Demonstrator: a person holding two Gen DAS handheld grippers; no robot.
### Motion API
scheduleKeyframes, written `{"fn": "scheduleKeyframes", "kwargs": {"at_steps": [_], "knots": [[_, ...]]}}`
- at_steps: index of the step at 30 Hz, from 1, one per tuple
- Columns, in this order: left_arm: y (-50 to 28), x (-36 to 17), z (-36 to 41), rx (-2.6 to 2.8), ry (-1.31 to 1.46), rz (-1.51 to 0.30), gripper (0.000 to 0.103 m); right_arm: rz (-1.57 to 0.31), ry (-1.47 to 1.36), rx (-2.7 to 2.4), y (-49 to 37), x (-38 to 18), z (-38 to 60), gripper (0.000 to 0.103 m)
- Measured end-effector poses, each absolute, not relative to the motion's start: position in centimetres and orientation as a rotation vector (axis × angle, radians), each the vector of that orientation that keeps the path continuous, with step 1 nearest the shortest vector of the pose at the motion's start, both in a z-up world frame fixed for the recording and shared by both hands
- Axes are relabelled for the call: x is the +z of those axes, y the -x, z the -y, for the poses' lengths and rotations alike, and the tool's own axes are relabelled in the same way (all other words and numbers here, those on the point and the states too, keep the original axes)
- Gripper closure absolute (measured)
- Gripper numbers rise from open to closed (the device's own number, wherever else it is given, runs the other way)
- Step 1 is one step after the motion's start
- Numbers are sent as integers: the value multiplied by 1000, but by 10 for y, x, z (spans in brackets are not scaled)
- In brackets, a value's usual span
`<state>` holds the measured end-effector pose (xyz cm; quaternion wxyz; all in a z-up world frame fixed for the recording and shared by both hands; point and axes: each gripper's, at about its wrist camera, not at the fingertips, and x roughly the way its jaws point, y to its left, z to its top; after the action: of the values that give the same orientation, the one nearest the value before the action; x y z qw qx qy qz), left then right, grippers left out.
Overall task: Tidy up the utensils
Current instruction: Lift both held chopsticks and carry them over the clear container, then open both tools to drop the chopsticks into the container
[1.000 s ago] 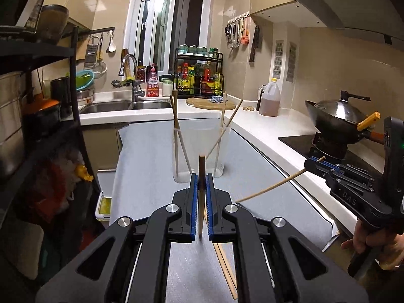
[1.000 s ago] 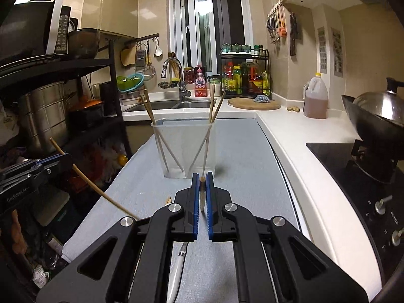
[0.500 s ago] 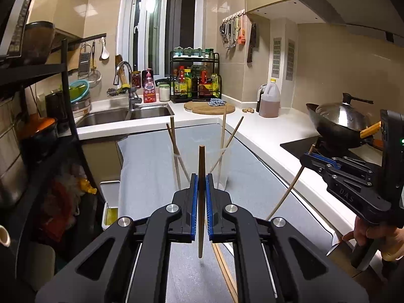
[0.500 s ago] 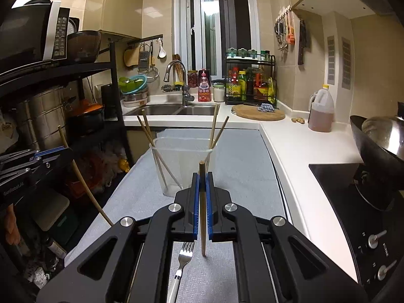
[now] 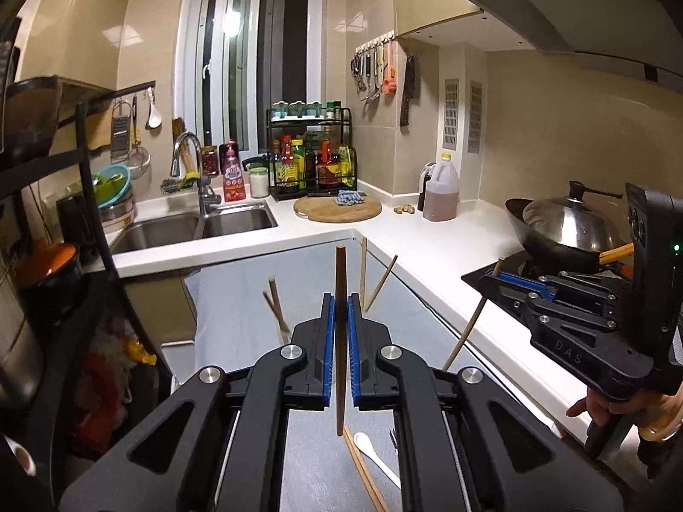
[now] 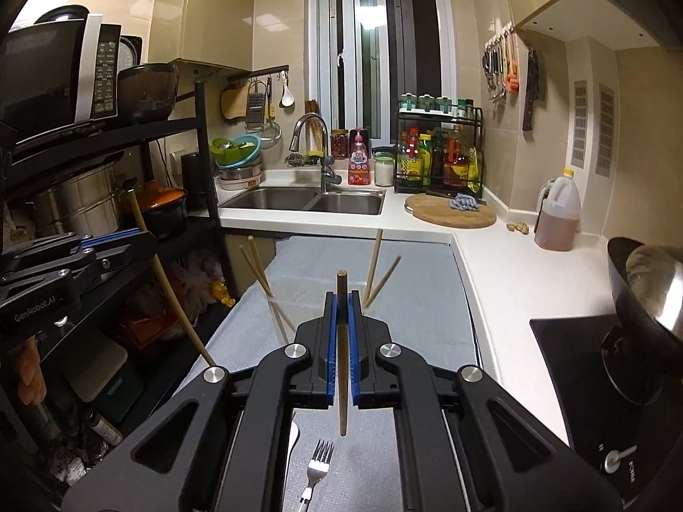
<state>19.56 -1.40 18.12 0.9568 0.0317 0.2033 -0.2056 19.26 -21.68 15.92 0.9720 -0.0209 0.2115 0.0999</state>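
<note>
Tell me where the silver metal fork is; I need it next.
In the right wrist view, the silver metal fork lies on the grey mat, bottom centre, beside a white spoon.

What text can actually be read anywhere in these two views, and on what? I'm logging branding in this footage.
"GenRobot.AI" on the side of the left gripper, seen from the right wrist.
"DAS" on the side of the right gripper, seen from the left wrist.
Microwave panel buttons, pink bottle label, sauce bottles in the rack: print too small or blurred to read.
</note>
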Motion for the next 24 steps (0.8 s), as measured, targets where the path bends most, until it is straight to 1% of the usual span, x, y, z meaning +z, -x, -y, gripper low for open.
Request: {"fn": "scheduleKeyframes", "kwargs": {"at_steps": [7,15,19,24], "knots": [[-216,209,20,-426,-59,-385,97,-396,55,223,-213,194,213,98],[-242,244,28,-425,-47,-310,97,-324,69,221,-242,235,208,98],[-259,248,31,-410,-45,-297,97,-320,57,222,-264,241,207,98],[-284,240,31,-388,-38,-305,97,-305,48,226,-287,242,204,98]]}}
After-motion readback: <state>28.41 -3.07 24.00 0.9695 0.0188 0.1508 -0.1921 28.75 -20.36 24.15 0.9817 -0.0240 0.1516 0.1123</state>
